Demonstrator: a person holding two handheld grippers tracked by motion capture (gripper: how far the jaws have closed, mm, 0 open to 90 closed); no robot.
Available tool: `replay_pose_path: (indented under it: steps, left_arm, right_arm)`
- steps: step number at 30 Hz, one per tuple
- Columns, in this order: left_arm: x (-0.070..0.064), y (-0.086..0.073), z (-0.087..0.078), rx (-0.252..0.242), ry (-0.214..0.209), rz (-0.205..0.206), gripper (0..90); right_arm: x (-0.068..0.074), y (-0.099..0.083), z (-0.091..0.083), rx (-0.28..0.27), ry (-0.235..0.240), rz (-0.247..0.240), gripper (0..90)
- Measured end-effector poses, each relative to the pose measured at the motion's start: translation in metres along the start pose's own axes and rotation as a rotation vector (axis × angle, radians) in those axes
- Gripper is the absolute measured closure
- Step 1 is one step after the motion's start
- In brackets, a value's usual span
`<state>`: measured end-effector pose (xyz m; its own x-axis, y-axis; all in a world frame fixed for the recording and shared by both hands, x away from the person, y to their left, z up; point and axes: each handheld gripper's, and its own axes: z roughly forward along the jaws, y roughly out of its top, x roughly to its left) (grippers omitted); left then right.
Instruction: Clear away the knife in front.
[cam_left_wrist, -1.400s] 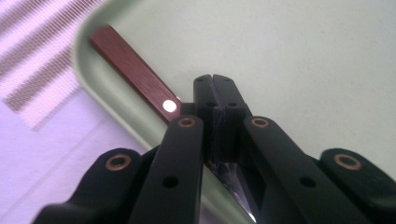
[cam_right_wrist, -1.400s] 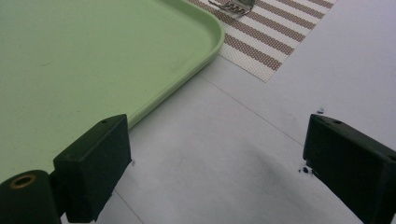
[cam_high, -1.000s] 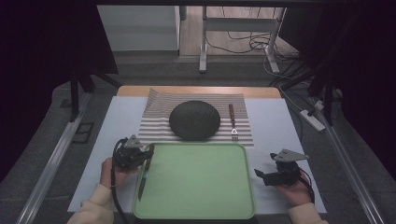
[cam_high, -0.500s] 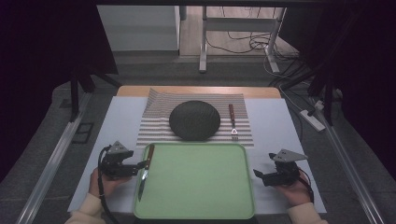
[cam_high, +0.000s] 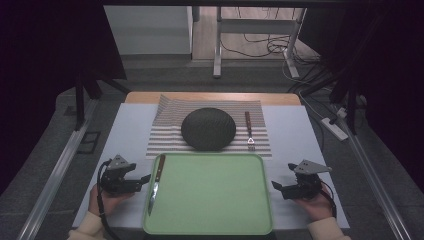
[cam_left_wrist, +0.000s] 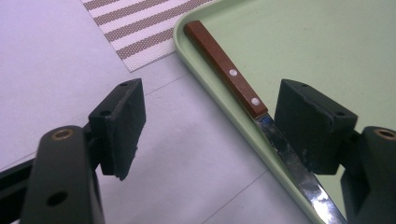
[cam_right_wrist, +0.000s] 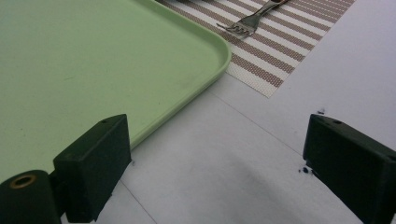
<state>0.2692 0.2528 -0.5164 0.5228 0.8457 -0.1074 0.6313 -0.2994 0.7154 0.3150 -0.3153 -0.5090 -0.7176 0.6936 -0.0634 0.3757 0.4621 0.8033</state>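
- Your left gripper (cam_high: 145, 178) has dropped toward the lower left of the high view since a second ago, when it sat higher up by the tray's upper left corner; half a second ago it was already low, and now its tips point right at the tray's left rim
- Your right gripper (cam_high: 274, 185) sits where it did a second ago, at the lower right of the high view, just off the tray's right rim
- The knife (cam_high: 155, 182) has not shifted: it lies along the left rim of the green tray (cam_high: 210, 200), wooden handle toward the top of the frame, blade toward the bottom
- In the left gripper view your jaws stand wide and hold nothing; the knife (cam_left_wrist: 243, 91) runs from upper centre to lower right, passing close in front of the right-hand jaw, and the tray rim (cam_left_wrist: 212, 98) crosses between the jaws
- In the right gripper view your jaws are wide and empty over bare white table (cam_right_wrist: 243, 172), with the tray corner (cam_right_wrist: 219, 51) at upper centre
- Open room: bare table lies left of your left gripper and right of your right gripper
- Beyond the tray's far edge the striped mat (cam_high: 167, 135) carries a dark dome (cam_high: 208, 128) and a fork (cam_high: 249, 132), close to the tray
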Motion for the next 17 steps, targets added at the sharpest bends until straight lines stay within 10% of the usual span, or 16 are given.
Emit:
replay_pose_path:
  steps: [17]
  left_arm:
    - [0.002,0.0026,0.0047,0.013,-0.004,0.005,25.4]
  right_arm:
    - [0.0003,-0.0009,-0.0028,-0.009,0.01,0.002,7.6]
